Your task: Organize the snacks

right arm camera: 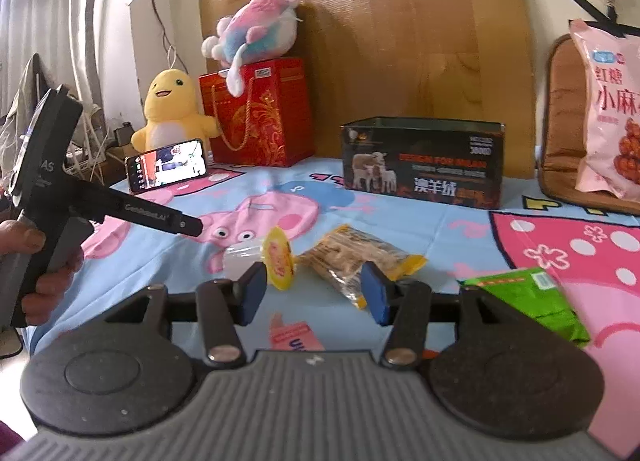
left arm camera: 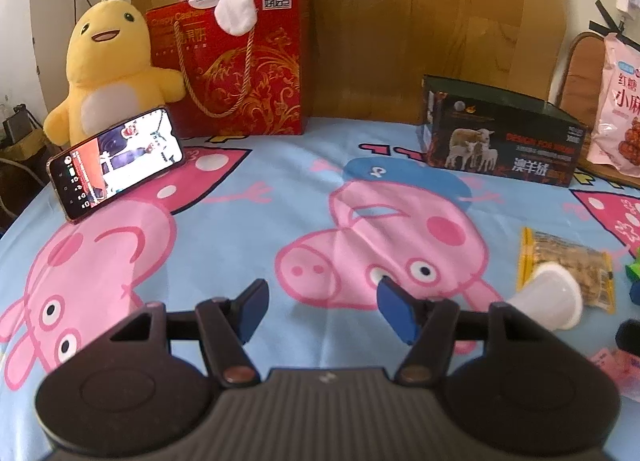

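Right hand-held gripper [right arm camera: 314, 293] spread wide (empty), above jelly cup [right arm camera: 280, 259], left one [left arm camera: 320, 311] likewise

Left gripper [left arm camera: 322, 307]: jaws spread wide, blue pads facing each other across an empty gap, lower centre of the left wrist view. It also shows at the left edge of the right wrist view, held tilted, gripped from below by the left hand [right arm camera: 38, 275], thumb on the handle. Right gripper [right arm camera: 314, 291]: jaws likewise apart, nothing clamped, lower centre of its frame.
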A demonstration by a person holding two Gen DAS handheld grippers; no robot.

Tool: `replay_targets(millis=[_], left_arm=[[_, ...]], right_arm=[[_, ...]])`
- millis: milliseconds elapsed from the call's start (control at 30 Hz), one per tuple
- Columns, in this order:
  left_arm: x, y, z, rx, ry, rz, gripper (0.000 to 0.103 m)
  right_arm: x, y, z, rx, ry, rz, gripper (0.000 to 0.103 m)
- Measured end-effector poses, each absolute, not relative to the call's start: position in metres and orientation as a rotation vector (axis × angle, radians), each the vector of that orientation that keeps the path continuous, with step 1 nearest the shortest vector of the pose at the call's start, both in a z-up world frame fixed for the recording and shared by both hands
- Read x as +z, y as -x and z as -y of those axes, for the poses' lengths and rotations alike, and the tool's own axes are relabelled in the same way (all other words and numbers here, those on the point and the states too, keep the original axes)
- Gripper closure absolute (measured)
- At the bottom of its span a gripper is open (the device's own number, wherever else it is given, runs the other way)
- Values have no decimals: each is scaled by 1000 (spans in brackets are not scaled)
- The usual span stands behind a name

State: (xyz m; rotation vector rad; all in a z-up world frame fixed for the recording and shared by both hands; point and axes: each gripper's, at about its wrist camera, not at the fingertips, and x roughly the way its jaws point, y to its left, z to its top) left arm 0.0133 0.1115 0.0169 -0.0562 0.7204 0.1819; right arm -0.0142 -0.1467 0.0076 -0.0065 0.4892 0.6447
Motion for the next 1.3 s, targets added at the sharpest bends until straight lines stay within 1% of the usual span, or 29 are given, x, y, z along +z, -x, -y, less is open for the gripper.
replay_targets(millis=[300,400,567,633,733,800,833,867,933,967,1000,1067,1167,1300], left_arm=[[12,-17,-119,196,52,-720,41],[12,-16,-124,150,97,-721,40],[20,-6,-128,-186,294,-701,25],[22,-4,-124,-287,338,-695,25],[21,-10,-111,-354,328,-701,25],[16,-19,-103,-362,317,-731,28],[12,-24,-100,-375,319,-747,33],[8,-29,-99,-402,329,-765,42],[2,-36,-96,-450,361,-778,54],[1,-37,-93,-464,360,-784,56],[0,-38,-91,-467,356,-783,59],[2,-38,-87,-470,346,-785,60],[11,-44,-85,-476,340,-782,58],[40,-62,-77,-514,307,-732,58]], right_arm=[[6,15,134,667,38,-510,47],[6,15,130,672,48,-516,46],[5,9,121,690,83,-556,46],[5,6,115,689,111,-578,46],[3,-5,107,697,138,-619,46],[1,-12,102,721,136,-655,45],[0,-16,98,728,136,-678,45],[-1,-19,94,730,140,-702,44],[-2,-21,85,723,160,-709,44],[-2,-22,80,730,168,-710,45],[-3,-22,77,741,168,-706,51],[-5,-18,71,717,200,-675,53],[-2,-18,74,710,169,-655,54],[15,-27,83,681,117,-605,54]])
